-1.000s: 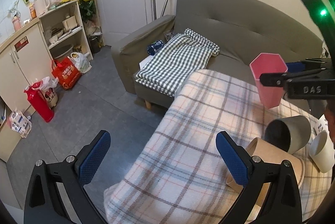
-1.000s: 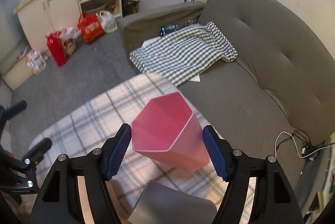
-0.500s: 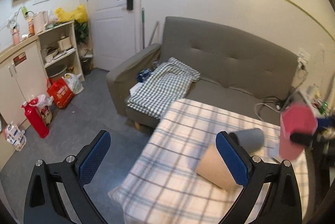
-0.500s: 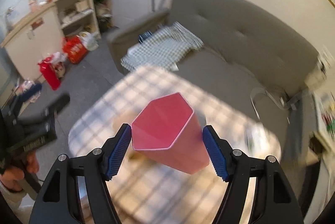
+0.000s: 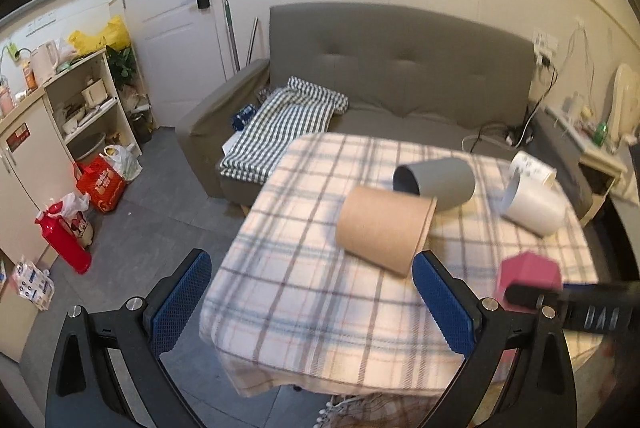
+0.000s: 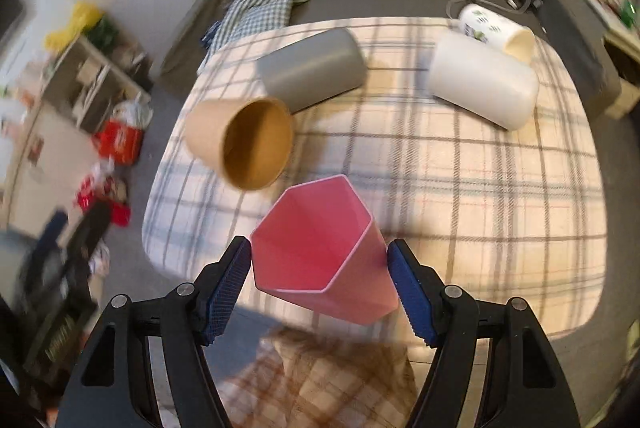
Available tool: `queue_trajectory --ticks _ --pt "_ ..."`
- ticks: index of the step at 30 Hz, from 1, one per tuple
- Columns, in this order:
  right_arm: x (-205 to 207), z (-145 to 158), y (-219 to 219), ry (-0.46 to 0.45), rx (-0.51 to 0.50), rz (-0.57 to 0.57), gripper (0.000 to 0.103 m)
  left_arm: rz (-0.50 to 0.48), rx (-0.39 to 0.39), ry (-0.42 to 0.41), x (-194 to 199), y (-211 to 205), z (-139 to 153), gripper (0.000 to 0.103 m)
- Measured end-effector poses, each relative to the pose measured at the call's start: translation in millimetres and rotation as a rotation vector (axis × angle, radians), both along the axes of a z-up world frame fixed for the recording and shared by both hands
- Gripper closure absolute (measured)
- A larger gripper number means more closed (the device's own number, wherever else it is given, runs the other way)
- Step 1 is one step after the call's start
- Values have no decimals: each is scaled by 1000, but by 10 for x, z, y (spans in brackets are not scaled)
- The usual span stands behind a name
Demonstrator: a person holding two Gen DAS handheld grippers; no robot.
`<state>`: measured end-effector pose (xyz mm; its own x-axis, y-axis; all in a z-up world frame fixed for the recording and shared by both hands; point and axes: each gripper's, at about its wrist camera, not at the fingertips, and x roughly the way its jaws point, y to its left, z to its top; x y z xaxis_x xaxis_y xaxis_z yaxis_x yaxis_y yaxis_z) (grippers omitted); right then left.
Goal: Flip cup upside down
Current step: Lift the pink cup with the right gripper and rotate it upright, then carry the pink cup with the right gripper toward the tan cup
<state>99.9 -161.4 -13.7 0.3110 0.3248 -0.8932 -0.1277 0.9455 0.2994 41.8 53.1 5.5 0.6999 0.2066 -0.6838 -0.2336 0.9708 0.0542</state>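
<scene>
My right gripper (image 6: 320,284) is shut on a pink hexagonal cup (image 6: 320,256), held above the near edge of the plaid-covered table (image 6: 480,188) with its open mouth facing away from me. In the left wrist view the pink cup (image 5: 528,276) shows at the right, blurred, with the right gripper across it. My left gripper (image 5: 312,304) is open and empty, off the table's near left corner. A brown cup (image 5: 384,228), a grey cup (image 5: 436,182) and a white cup (image 5: 532,206) lie on their sides on the table.
A patterned white cup (image 6: 496,26) lies at the table's far right. A grey sofa (image 5: 400,68) with a checked cloth (image 5: 280,124) stands behind the table. Shelves (image 5: 88,100), bags and a red bottle (image 5: 60,240) are on the floor at left.
Both grippers have pulled back and up from the table. The right gripper has carried the pink cup toward the near edge and tipped to look down on the table.
</scene>
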Motion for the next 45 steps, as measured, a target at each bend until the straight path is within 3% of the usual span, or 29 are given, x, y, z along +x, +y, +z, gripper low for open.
queue_trajectory --ticks 7,12,16,20,24,29,33,37,40,45 --pt "365 -163 -198 -37 110 -79 32 -13 23 71 166 -117 -306 0" --pt "623 -380 -260 -12 103 -109 41 -48 39 117 248 -264 -498 0" --pt "650 -473 -302 -29 104 -98 41 -79 42 138 290 -389 -589 0" --pt "561 -433 -309 -77 82 -74 41 -107 53 140 271 -510 -590 0" --pt "344 -226 -372 -195 30 -31 41 -139 18 125 245 -577 -504 0" --pt "-24 11 -571 -341 -54 -23 34 -181 -24 82 171 -746 -347 0" --pt "-280 80 -794 -406 -82 -52 28 -222 -50 67 117 -957 -318 0" --pt "-446 18 -964 -443 -161 -54 13 -286 -67 78 52 -1231 -393 0" --pt "-500 -76 -1074 -448 -240 -60 12 -321 -49 87 33 -1405 -459 0" --pt "-506 -273 -1262 -437 -257 -99 10 -320 -42 99 79 -1541 -561 0"
